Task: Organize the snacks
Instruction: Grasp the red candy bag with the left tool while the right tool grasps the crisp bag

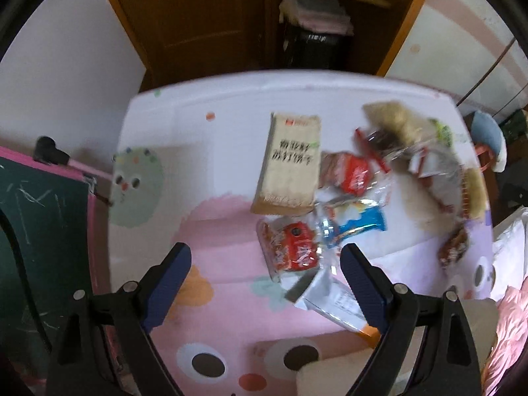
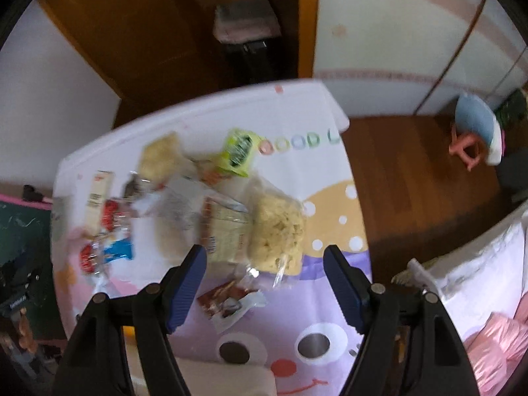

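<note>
Both grippers are spread wide and empty above the cartoon tablecloth [image 1: 214,231]. The left gripper [image 1: 265,265] hangs over a red snack packet [image 1: 293,250], just below the tan box [image 1: 290,165]. The right gripper [image 2: 265,265] hangs over a brown packet [image 2: 224,300], well right of that box [image 2: 99,194].

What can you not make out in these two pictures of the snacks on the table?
- Left wrist view: the white packet is partly hidden by the left gripper's right finger.
- Left wrist view: the clear bags at the far right are smeared by blur; contents unreadable.
- Right wrist view: print on the green packet is too blurred.
- Right wrist view: the brown wrapper is blurred.
</note>
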A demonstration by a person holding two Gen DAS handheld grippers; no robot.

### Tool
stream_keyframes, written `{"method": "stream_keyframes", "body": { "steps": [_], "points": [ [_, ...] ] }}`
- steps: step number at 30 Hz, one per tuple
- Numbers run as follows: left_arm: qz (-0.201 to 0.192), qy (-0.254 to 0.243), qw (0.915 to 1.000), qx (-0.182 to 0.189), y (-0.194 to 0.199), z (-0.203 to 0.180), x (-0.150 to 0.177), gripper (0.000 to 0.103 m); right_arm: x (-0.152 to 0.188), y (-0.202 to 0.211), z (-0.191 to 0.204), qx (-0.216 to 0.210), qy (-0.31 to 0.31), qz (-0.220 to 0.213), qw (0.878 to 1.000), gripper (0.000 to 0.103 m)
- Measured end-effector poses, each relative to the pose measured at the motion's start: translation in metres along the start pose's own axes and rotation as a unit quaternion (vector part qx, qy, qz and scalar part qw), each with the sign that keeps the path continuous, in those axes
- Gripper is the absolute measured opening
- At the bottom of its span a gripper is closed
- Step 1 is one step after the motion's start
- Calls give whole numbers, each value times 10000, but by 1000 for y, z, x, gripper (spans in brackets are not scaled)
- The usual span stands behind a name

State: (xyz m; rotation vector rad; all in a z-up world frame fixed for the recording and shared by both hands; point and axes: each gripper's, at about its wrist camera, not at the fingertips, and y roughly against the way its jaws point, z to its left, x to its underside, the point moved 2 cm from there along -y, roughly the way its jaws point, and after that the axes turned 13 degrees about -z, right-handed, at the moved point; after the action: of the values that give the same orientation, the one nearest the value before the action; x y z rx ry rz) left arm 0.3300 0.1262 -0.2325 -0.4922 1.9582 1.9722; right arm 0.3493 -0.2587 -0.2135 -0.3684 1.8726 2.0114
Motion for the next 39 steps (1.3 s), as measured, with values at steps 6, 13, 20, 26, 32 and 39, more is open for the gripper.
{"method": "stream_keyframes", "body": {
  "steps": [6, 13, 20, 26, 32, 39],
  "points": [
    [355, 100, 9993, -97, -42, 7, 8, 89, 11, -56, -13, 83, -334, 435, 9985, 74],
    [563, 155, 9983, 55, -67, -1, 17, 89, 27, -80, -18, -83, -557, 737, 9957, 73],
    [767, 421, 9957, 290, -86, -11, 22, 78, 35, -86, -22, -275, -708, 721, 9945, 57],
    [734, 547, 9950, 397, -88, -16, 29, 57, 49, -79, -16, -218, -462, 756, 9958, 56],
    [564, 508, 9971, 99, -68, -14, 38, 54, 59, -64, -12, -316, -479, 663, 9961, 56],
    [32, 450, 9990, 5, -5, -18, 46, 54, 62, -18, -12, -594, -590, 328, 9959, 56]
  ]
}}
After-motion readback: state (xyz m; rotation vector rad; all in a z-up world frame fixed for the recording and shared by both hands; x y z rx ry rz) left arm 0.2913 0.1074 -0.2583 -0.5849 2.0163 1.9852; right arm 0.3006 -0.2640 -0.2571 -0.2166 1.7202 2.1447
